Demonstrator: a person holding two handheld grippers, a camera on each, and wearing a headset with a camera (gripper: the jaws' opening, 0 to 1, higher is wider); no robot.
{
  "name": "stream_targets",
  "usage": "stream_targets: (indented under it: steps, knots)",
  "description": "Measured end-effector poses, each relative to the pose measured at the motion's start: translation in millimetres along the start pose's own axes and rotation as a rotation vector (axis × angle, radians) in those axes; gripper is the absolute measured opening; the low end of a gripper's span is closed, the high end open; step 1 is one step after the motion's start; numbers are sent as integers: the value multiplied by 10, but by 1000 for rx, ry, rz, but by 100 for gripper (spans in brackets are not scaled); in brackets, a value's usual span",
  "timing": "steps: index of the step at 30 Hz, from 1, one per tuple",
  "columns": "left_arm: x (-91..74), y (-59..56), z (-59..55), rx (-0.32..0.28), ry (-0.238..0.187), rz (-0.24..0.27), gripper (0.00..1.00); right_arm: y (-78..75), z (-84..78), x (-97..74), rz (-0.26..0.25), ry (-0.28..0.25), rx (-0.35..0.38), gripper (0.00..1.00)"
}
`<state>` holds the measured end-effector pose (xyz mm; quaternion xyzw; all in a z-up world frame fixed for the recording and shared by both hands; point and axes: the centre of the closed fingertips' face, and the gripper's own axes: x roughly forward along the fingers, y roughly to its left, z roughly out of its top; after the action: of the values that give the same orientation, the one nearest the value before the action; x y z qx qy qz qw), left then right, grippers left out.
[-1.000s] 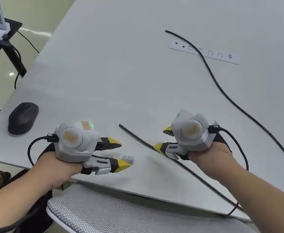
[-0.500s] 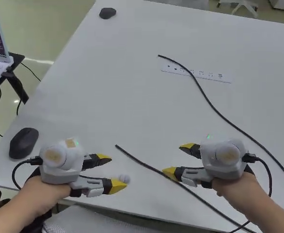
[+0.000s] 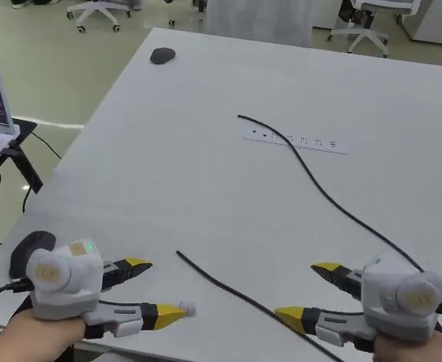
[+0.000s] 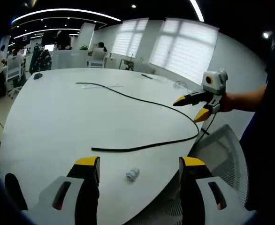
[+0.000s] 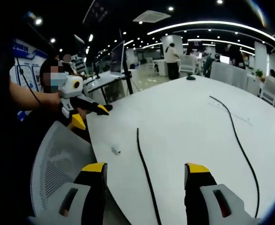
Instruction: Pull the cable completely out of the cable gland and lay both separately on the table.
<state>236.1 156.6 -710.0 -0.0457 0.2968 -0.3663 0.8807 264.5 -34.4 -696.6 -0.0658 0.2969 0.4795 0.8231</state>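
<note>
A thin black cable [image 3: 236, 292] lies loose on the white table [image 3: 176, 173], its free end pointing at the table's middle. The small white cable gland [image 3: 189, 308] lies by itself near the front edge, left of the cable and apart from it. My left gripper [image 3: 155, 288] is open, its lower fingertip just beside the gland. In the left gripper view the gland [image 4: 133, 174] rests on the table between the wide jaws, with the cable [image 4: 142, 146] beyond. My right gripper [image 3: 304, 290] is open, right of the cable, holding nothing. The right gripper view has gland [image 5: 115, 150] and cable [image 5: 144, 164] ahead.
A long run of black cable [image 3: 319, 188] crosses a white power strip [image 3: 296, 140] at the back. One dark mouse [image 3: 162, 55] sits at the far edge, another [image 3: 26, 247] behind my left gripper. A mesh chair [image 5: 57, 164] stands below the front edge.
The head camera has tilted up. My right gripper has drawn back to the right, away from the cable it was close to. The left gripper stays by the gland.
</note>
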Motion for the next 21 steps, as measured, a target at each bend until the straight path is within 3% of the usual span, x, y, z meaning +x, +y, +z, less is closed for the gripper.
stream_targets:
  steps: [8,16,21]
  knots:
    - [-117,-23,66,0,-23,16,77,68,-128,-175,-6,-36,48,79]
    - [-204,-46,-37,-20,-21,27,83,28,-247,-324,-14,-44,86,86]
    - [-228,-9,-86,-12,3,45,86,3,-320,-360,-23,-35,94,89]
